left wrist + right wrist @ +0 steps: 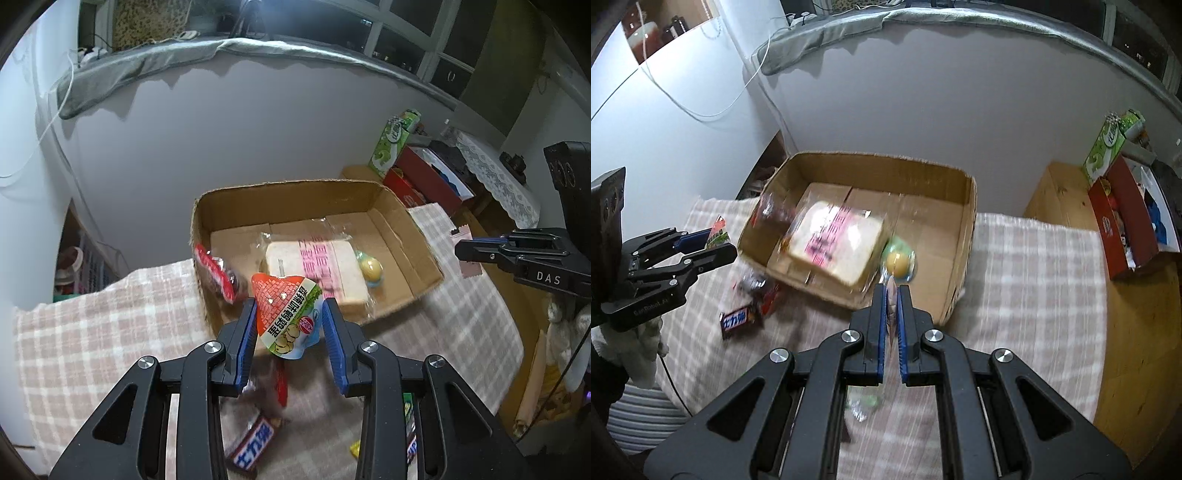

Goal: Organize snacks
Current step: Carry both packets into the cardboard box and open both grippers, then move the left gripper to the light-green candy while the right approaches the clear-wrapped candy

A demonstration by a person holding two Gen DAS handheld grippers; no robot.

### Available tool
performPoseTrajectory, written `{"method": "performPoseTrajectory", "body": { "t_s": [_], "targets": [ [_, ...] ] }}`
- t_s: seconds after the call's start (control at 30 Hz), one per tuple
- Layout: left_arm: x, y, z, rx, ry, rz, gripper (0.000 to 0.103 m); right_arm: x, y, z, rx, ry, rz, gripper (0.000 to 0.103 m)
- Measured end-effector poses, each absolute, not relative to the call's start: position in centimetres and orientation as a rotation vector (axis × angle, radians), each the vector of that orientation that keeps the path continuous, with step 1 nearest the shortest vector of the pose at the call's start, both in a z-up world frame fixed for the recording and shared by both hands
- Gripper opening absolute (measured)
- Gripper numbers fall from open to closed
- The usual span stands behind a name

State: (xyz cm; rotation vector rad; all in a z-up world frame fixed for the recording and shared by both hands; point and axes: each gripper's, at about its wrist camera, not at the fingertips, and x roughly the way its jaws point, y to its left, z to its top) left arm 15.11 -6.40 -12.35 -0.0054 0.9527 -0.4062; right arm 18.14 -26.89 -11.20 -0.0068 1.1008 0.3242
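The left gripper point(289, 325) has its jaws clamped on a red-and-green snack packet point(288, 314), held in the air just short of the cardboard box point(391, 206). The right gripper point(892, 314) pinches a thin wrapper point(892, 299) between nearly closed jaws above the box's near edge. Bread point(836, 242) and a yellow-green sweet point(899, 263) lie inside; a chocolate bar point(740, 319) lies on the checked table point(1034, 266).
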Motion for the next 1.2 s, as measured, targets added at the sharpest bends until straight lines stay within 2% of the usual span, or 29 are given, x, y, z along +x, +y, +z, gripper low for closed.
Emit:
{"method": "performPoseTrajectory", "body": {
  "t_s": [0.43,0.53,0.6,0.63,0.67,1.2],
  "targets": [
    [17.7,-7.3,-14.2,-0.006,1.012,-0.399,0.034,21.7,-26.4,-14.0,-0.012,1.155,0.308,0.005],
    [18.0,-7.3,-14.3,-0.007,1.025,-0.393,0.041,21.9,-26.5,-14.1,-0.017,1.161,0.294,0.008],
    [18.1,-7.2,-14.3,-0.012,1.030,-0.384,0.050,22.0,-26.6,-14.2,-0.015,1.168,0.287,0.032],
    [18.0,-7.2,-14.3,-0.016,1.032,-0.381,0.053,21.9,-26.7,-14.1,-0.017,1.163,0.279,0.060],
    [18.1,-7.1,-14.3,-0.016,1.033,-0.380,0.058,21.8,-26.7,-13.9,-0.017,1.153,0.279,0.076],
    [15.5,-6.3,-12.7,-0.030,1.003,-0.371,0.059,19.4,-27.1,-12.6,-0.012,1.131,0.287,0.077]
  ]
}}
